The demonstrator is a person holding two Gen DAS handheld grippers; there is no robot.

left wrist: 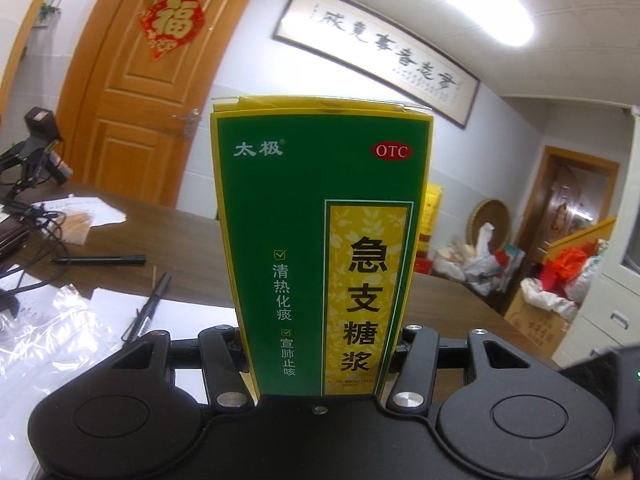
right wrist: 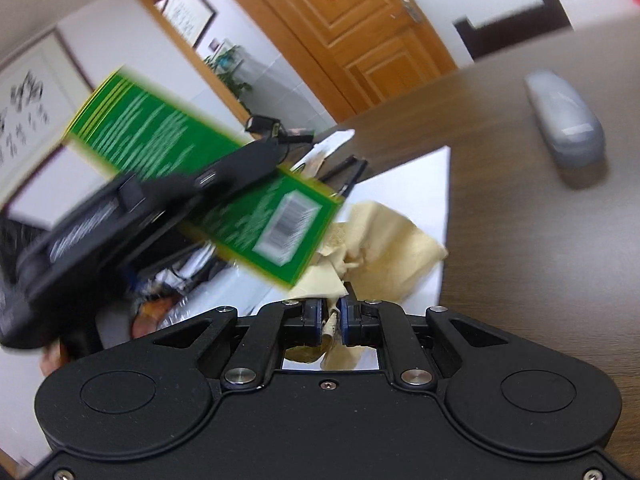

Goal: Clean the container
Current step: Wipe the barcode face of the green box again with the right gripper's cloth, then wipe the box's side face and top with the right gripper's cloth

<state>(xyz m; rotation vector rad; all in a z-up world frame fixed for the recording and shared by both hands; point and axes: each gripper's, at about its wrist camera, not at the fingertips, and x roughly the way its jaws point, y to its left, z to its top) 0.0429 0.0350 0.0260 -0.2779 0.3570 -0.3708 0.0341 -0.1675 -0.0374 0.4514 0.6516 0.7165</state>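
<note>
Green-and-yellow syrup box point(left wrist: 324, 248) (the container) is up off the counter point(left wrist: 192, 240), clamped at its lower end in the left claw point(left wrist: 320, 364); its jaws are closed against the box's two narrow sides. In the left wrist view it stands upright, front panel to the camera, top flap slightly lifted. In the right wrist view the same box point(right wrist: 224, 184) lies at 10 o'clock, tilted and motion-blurred, barcode face toward the lens.

Right claw point(right wrist: 333, 316): jaws nearly closed, pinching a crumpled beige cloth point(right wrist: 384, 248), which bunches forward at 12 o'clock, just beside the box's lower corner. Contact there cannot be told.

Step in hand, as judged: bringing cloth to box for the wipe. Next move calls for pressing the cloth flat on a panel and stroking along it while the left claw keeps the box steady.

Surroundings: white paper sheet point(right wrist: 416, 184) under the cloth; grey case point(right wrist: 564, 124) at 2 o'clock, well apart. Left view: two black pens point(left wrist: 100, 260) and clear plastic film point(left wrist: 44, 320) at 8–9 o'clock. Nothing stands between cloth and box.
</note>
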